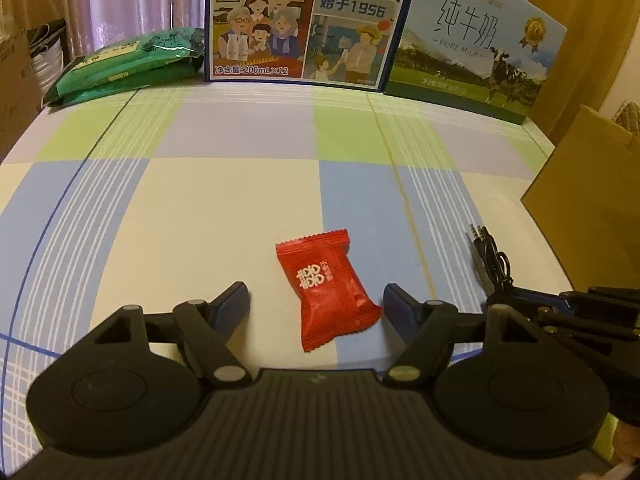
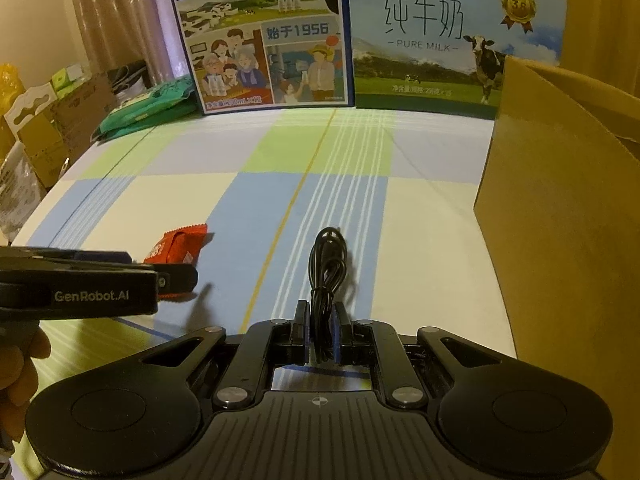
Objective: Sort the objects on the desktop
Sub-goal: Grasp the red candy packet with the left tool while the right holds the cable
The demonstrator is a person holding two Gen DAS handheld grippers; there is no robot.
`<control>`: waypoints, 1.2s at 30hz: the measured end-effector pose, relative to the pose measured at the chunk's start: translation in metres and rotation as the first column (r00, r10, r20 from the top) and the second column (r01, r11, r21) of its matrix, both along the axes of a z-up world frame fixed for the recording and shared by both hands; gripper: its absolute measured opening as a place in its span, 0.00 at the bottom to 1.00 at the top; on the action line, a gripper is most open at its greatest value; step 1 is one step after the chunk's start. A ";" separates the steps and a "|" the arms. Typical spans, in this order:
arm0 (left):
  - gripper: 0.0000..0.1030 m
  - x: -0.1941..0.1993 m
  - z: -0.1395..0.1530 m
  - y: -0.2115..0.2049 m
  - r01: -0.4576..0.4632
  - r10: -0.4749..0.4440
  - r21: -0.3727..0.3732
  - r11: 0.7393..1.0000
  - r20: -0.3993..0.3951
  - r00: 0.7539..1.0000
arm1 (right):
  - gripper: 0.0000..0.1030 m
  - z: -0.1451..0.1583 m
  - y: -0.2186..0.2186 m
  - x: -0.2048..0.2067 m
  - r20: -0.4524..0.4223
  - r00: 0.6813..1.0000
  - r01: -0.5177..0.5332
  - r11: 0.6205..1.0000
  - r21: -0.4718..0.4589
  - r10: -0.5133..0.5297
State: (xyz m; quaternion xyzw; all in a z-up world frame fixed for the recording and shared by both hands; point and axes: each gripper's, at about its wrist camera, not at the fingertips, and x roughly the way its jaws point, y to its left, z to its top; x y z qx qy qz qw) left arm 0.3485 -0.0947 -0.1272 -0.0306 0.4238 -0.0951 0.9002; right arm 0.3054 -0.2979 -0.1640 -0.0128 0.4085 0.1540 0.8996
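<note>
A red candy packet (image 1: pixel 327 286) lies flat on the checked tablecloth, between the spread fingers of my left gripper (image 1: pixel 316 304), which is open and not touching it. The packet's far end (image 2: pixel 180 242) shows behind the left gripper body in the right wrist view. My right gripper (image 2: pixel 322 328) is shut on a bundled black cable (image 2: pixel 326 268), whose loops stick out forward past the fingertips. In the left wrist view the cable (image 1: pixel 490 258) and the right gripper (image 1: pixel 532 300) appear at the right edge.
A brown cardboard box (image 2: pixel 560 216) stands at the right. Two milk cartons (image 1: pixel 304 24) (image 1: pixel 472 40) stand upright along the far edge, and green packets (image 1: pixel 128 64) lie at the far left. A hand (image 2: pixel 18 364) holds the left gripper. Boxes and bags sit beyond the table's left side.
</note>
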 end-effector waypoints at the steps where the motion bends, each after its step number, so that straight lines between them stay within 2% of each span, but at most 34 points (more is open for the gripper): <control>1: 0.67 0.000 0.000 0.000 -0.003 0.003 -0.004 1.000 0.003 1.000 | 0.07 -0.001 0.001 0.000 0.000 1.000 -0.004 1.000 -0.006 0.004; 3: 0.65 -0.001 0.000 0.000 -0.005 0.005 0.001 1.000 0.008 1.000 | 0.07 -0.002 0.002 -0.002 0.005 1.000 -0.013 1.000 -0.019 0.013; 5: 0.56 -0.001 0.001 -0.001 0.001 -0.001 0.012 1.000 0.013 1.000 | 0.07 -0.002 0.004 -0.003 0.005 1.000 -0.017 1.000 -0.024 0.017; 7: 0.39 -0.002 0.001 -0.002 0.005 -0.006 0.029 1.000 0.016 1.000 | 0.07 -0.003 0.005 -0.004 0.005 1.000 -0.020 0.999 -0.028 0.021; 8: 0.38 -0.003 0.001 -0.003 0.008 -0.009 0.037 0.999 0.016 1.000 | 0.07 -0.003 0.007 -0.005 0.006 1.000 -0.024 0.999 -0.032 0.024; 16: 0.37 -0.015 0.012 -0.002 0.046 -0.048 0.076 0.996 0.026 0.999 | 0.07 -0.003 0.016 -0.012 -0.005 0.998 -0.060 0.997 -0.047 0.059; 21: 0.36 -0.035 0.017 -0.006 0.089 -0.090 0.091 0.992 0.006 0.996 | 0.07 -0.004 0.015 -0.021 -0.062 0.996 -0.059 0.997 -0.042 0.056; 28: 0.36 -0.094 0.011 -0.004 0.146 -0.142 0.122 0.982 -0.044 0.989 | 0.07 0.006 0.005 -0.045 -0.134 0.989 -0.070 0.997 -0.023 0.066; 36: 0.36 -0.172 0.012 0.005 0.191 -0.184 0.101 0.976 -0.066 0.981 | 0.07 0.022 0.003 -0.101 -0.184 0.975 -0.129 0.992 -0.008 0.126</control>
